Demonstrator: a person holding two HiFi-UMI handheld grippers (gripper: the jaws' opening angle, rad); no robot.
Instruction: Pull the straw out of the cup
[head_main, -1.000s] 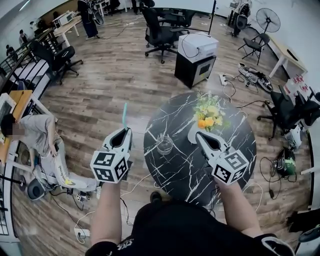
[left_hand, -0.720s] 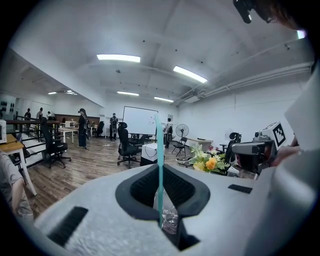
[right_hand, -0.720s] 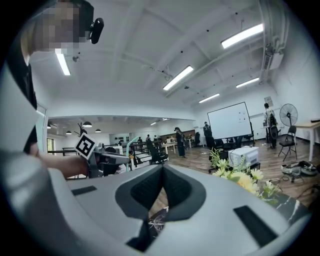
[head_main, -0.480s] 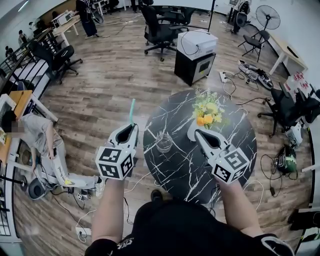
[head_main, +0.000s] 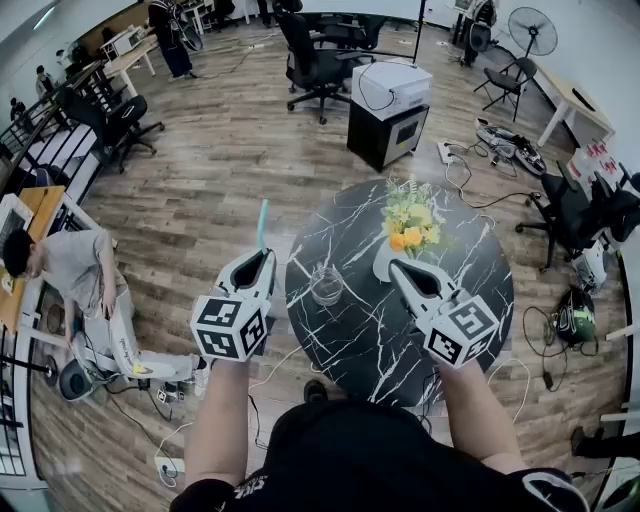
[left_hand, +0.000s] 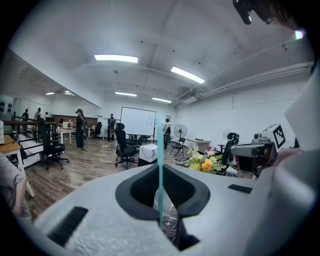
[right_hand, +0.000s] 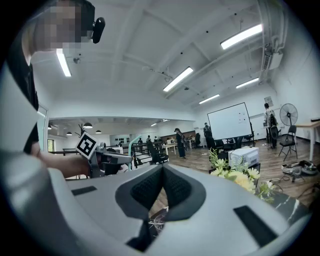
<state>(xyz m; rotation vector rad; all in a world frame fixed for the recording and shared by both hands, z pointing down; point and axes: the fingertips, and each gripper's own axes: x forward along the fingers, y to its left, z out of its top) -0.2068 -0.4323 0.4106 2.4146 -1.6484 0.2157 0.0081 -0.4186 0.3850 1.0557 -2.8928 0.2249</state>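
Note:
A thin teal straw (head_main: 262, 222) stands upright, out of the cup, with my left gripper (head_main: 260, 257) shut on its lower end, just left of the table edge. In the left gripper view the straw (left_hand: 159, 165) runs straight up between the closed jaws. The clear glass cup (head_main: 326, 285) stands on the round black marble table (head_main: 370, 330), between the two grippers; it also shows through the jaws as a cup (left_hand: 169, 217). My right gripper (head_main: 397, 267) hovers to the right of the cup, shut with nothing in it (right_hand: 161, 167).
A white vase of yellow and orange flowers (head_main: 410, 228) stands on the table behind the right gripper. A black cabinet with a white printer (head_main: 390, 110) and office chairs stand beyond. A person (head_main: 70, 270) sits at the left. Cables lie on the wood floor.
My left gripper has shifted a little to the right, toward the table, with the straw still in it. The right gripper and the cup have stayed put.

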